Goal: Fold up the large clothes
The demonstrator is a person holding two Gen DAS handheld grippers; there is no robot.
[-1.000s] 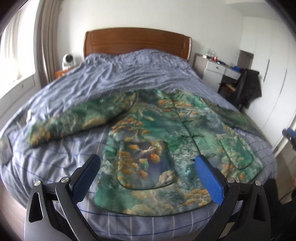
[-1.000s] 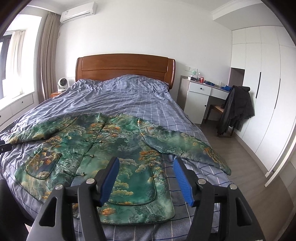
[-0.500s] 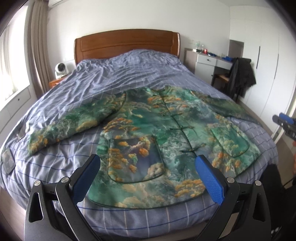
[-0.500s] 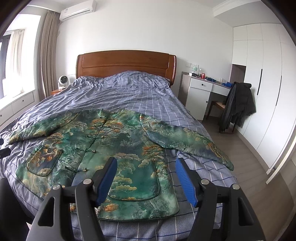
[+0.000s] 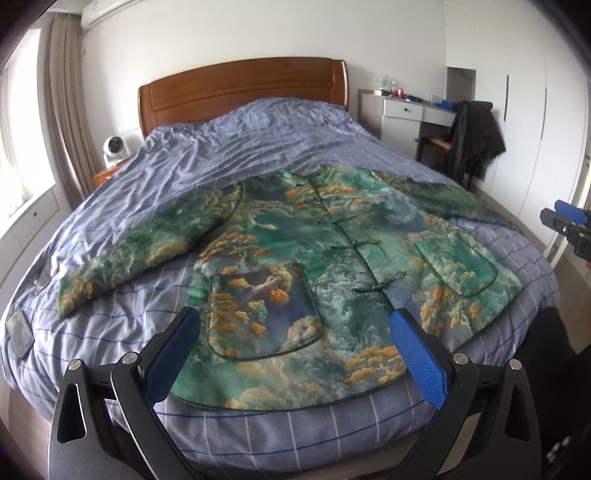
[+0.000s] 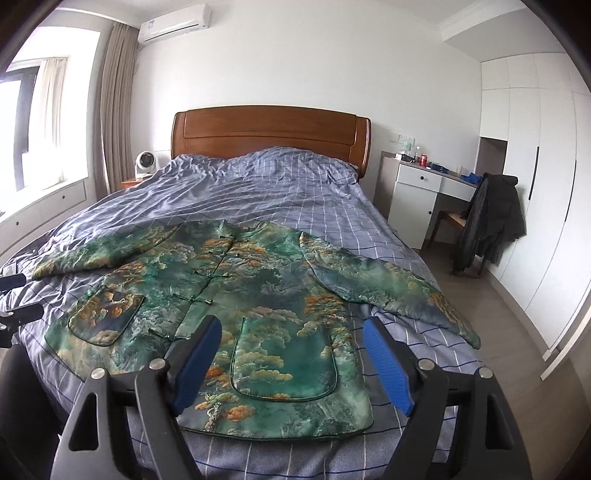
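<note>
A bed [image 6: 295,206] covered in a blue-grey checked duvet fills the room, its wooden headboard [image 6: 271,133] against the white wall. White wardrobes [image 6: 535,155] line the wall on the right of the right wrist view, beside a white desk [image 6: 421,192] with a dark coat [image 6: 491,225] draped over its chair. A curtain [image 6: 110,110] hangs by the window under an air conditioner [image 6: 173,22], and a small white fan [image 6: 144,163] sits on the nightstand next to the headboard.

Spread flat and face up across the foot half of the bed lies a green jacket [image 6: 258,291] printed with orange and cream clouds, buttoned down the front, both sleeves stretched outward and a patch pocket [image 5: 262,310] on each front panel. Its hem runs along the near edge of the mattress.

The left gripper [image 5: 291,350] hovers above the hem near one pocket, its blue pads wide apart and clear of the cloth, released and empty. The right gripper [image 6: 291,362] hangs over the other pocket, jaws opening with nothing pressed between them. A small dark flat item [image 5: 16,330] rests on the duvet by the end of one sleeve; what it is cannot be told.
</note>
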